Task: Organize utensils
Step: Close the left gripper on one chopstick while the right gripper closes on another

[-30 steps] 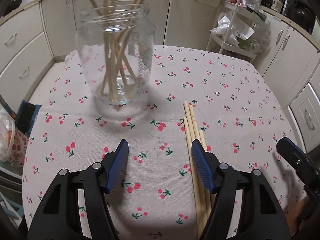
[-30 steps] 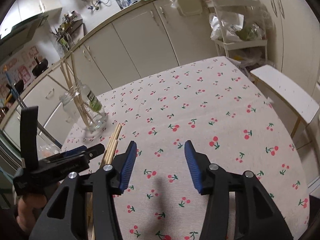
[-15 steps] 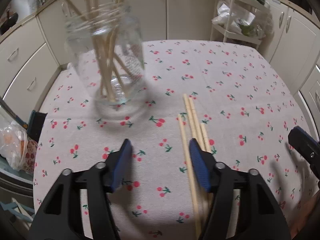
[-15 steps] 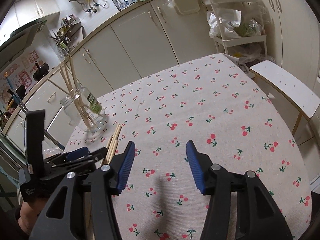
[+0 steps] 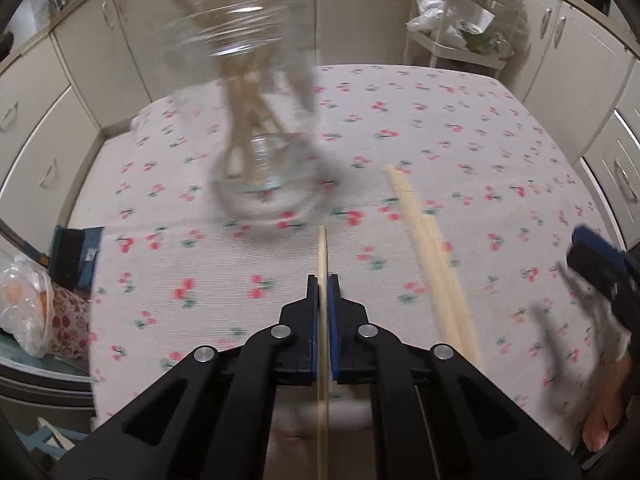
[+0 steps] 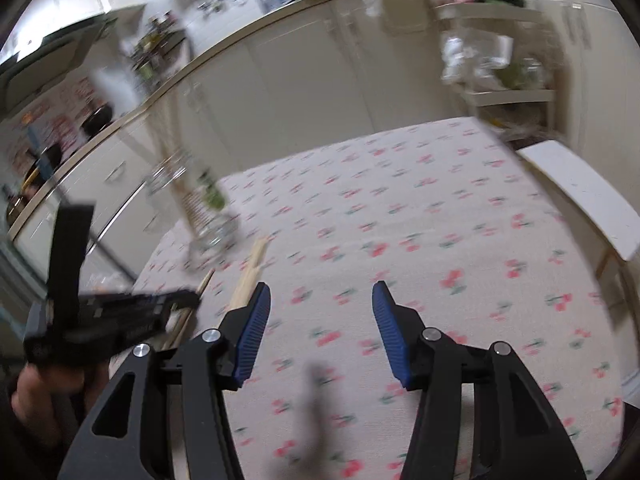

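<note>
My left gripper [image 5: 323, 280] is shut on one wooden chopstick [image 5: 322, 252], which sticks out forward between the blue pads. A glass jar [image 5: 256, 120] with several chopsticks in it stands ahead of it on the cherry-print tablecloth [image 5: 460, 140], blurred. More loose chopsticks [image 5: 436, 256] lie on the cloth to the right of the gripper. My right gripper [image 6: 320, 300] is open and empty above the cloth. In the right wrist view the jar [image 6: 200, 216] is at far left, the loose chopsticks [image 6: 250, 276] lie near the left fingertip, and the left gripper [image 6: 120, 312] shows at the left.
White cabinets [image 5: 100, 40] ring the table. A wire shelf cart with bags [image 5: 456, 20] stands behind the far edge. A white bench [image 6: 588, 196] is off the table's right side. A plastic bag [image 5: 24, 300] sits off the left edge.
My left gripper has closed on one chopstick that lay left of the bundle and shifted left with it. Both views are now motion-blurred. The right gripper stays open.
</note>
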`<state>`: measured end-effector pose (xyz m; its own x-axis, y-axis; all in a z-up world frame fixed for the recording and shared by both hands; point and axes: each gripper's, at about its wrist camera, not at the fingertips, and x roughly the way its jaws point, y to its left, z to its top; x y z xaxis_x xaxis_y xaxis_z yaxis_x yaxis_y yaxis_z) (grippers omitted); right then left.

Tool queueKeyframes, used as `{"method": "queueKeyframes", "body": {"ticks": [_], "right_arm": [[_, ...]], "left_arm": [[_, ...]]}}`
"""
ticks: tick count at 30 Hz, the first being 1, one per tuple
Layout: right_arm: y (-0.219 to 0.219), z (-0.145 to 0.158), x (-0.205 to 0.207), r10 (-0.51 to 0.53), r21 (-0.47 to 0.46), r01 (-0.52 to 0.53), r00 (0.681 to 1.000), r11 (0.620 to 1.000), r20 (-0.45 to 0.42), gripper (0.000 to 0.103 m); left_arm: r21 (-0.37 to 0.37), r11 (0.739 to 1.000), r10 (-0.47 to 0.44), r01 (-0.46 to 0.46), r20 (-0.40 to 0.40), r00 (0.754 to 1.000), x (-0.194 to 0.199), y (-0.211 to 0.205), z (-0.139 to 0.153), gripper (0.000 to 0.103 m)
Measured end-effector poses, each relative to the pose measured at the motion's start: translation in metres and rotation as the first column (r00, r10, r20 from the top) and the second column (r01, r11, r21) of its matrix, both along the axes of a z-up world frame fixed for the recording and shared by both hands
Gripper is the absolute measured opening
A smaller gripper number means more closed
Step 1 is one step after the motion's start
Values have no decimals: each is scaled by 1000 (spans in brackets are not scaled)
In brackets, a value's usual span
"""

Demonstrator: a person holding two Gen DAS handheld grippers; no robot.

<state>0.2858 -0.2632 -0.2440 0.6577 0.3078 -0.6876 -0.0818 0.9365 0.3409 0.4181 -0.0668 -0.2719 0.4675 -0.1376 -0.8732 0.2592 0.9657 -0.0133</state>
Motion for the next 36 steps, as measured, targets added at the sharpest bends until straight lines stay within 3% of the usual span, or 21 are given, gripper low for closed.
{"method": "queueKeyframes", "body": {"ticks": [4,9,15,28,32,34,36], "right_arm": [[29,-6,5,87,-46,-89,995,995,-50,50],[46,-16,16,98,-91,-108,989,990,-114,29],[60,-18,24,118,-86,-131,983,988,-140,29],[87,-17,33,154,-283,-197,974,938,-167,26],[90,-17,36,160,-295,-206,972,933,-171,26],[91,-17,36,170,-308,-216,971,927,-170,24],[89,-17,35,185,-309,-231,968,923,-172,10]], "left_arm": [[-29,1000,-9,9,-10,1000,2,16,1,4],[-72,997,2,-2,-6,1000,0,19,-2,4],[-119,993,2,-3,-5,1000,-1,23,-3,5],[-164,986,-1,1,0,1000,-1,26,-4,5],[-177,984,4,-5,-3,1000,-1,28,-5,5],[-176,984,3,-4,-2,1000,-1,28,-5,5],[-175,985,2,-3,-3,1000,-1,28,-5,5]]}}
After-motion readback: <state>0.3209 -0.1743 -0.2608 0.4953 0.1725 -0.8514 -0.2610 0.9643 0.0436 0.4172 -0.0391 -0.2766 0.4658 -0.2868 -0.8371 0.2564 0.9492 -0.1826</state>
